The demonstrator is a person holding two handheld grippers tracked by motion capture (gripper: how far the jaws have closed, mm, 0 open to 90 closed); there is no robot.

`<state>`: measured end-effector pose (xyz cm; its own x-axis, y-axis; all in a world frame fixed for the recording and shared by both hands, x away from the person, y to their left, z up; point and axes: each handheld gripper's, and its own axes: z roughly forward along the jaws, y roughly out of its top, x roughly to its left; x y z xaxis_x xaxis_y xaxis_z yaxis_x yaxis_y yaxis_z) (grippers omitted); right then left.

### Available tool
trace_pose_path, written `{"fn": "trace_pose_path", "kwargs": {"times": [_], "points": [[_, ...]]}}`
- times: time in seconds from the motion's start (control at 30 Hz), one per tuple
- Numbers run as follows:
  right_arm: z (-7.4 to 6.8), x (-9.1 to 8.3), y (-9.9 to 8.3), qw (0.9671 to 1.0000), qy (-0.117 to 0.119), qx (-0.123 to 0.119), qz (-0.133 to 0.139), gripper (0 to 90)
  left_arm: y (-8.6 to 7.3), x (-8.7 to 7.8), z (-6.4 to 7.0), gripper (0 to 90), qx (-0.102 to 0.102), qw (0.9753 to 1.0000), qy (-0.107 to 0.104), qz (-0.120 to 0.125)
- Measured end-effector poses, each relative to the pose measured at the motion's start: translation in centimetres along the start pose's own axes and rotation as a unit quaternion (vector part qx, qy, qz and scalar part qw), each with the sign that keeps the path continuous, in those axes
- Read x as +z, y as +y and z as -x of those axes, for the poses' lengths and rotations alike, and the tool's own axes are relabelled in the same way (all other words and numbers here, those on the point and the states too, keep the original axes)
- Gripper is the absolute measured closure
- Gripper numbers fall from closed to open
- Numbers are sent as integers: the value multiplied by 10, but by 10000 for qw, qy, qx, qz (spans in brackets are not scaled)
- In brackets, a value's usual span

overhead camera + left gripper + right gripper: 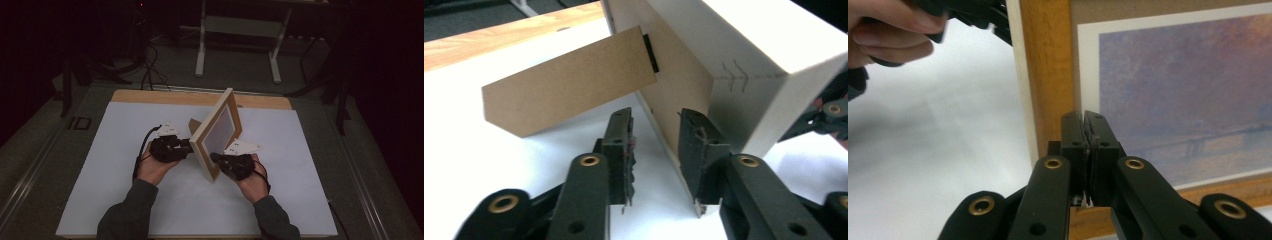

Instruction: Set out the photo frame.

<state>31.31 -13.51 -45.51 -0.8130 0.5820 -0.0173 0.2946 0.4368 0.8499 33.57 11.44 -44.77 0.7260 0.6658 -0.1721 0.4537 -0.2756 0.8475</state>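
A wooden picture frame stands upright on the white sheet, turned edge-on between my hands. Its cardboard back prop is swung out behind it. My left gripper is open at the frame's back, its jaws to either side of the lower rear rim. In the high view the left gripper sits at the frame's left. My right gripper is shut with nothing between its jaws, tips against the frame's front moulding beside the purple print. From above, the right gripper is at the frame's near corner.
The sheet covers a wooden tabletop whose bare strip shows at the back. Beyond it on the dark floor stand a white trestle and some cables. The hand with the left gripper appears at the upper left of the right gripper view.
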Motion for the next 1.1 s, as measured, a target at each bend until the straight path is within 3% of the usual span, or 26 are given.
{"fn": "trace_pose_path", "kwargs": {"times": [0.27,0.53,0.67,1.1], "points": [[4,-2,-6,9999,-68,-36,-71,827,-4,-14,-1,562,-83,9999,91,8],[8,-4,-12,9998,-133,26,-122,771,-11,-19,-3,552,-221,9996,154,-30],[10,-5,-15,9998,-141,56,-153,765,-10,-19,4,528,-99,9998,191,-47],[16,-11,-25,9991,-322,176,-188,723,-11,-21,13,447,-49,9995,304,-61]]}}
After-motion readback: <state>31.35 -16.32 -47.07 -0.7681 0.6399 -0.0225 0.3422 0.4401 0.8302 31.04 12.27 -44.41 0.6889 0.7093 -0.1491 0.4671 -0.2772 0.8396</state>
